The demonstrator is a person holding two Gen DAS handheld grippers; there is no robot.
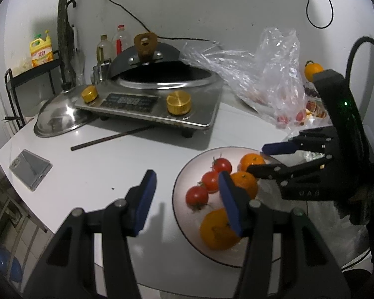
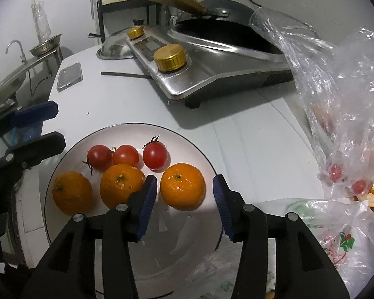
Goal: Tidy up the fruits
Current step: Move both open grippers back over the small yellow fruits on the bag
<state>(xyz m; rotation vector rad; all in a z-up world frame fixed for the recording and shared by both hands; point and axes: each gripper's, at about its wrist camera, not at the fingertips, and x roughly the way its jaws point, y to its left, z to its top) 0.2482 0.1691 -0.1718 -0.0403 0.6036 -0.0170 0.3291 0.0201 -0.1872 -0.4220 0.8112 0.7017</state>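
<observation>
White counter (image 2: 249, 144) runs under everything you see, with a steel cooker (image 2: 212, 57) at its back and a wok (image 2: 224, 25) sitting in it. A lid (image 1: 59, 114) lies beside the cooker, a phone (image 1: 30, 168) rests flat near the counter's edge, and a dark stick (image 1: 112, 138) lies in front of the cooker.

Your plate (image 2: 187, 224) holds 3 tomatoes (image 2: 155, 155) in a row at the back and 3 oranges (image 2: 182, 190) in front of them (the middle orange touches 2 of the tomatoes). Your right gripper (image 2: 184, 206) hangs over the plate with its jaws spread wide, the rightmost orange just ahead of them between the blue pads (image 2: 147, 204), touching neither. It grips nothing.

Your left gripper (image 1: 187, 199) is also spread and empty; its right finger crosses over the plate's near edge, its left one sits above bare counter.

Off to the right, crumpled clear bags (image 2: 341, 114) hold more tomatoes (image 2: 359, 186), and 1 orange (image 1: 313, 69) sits behind the bags.
</observation>
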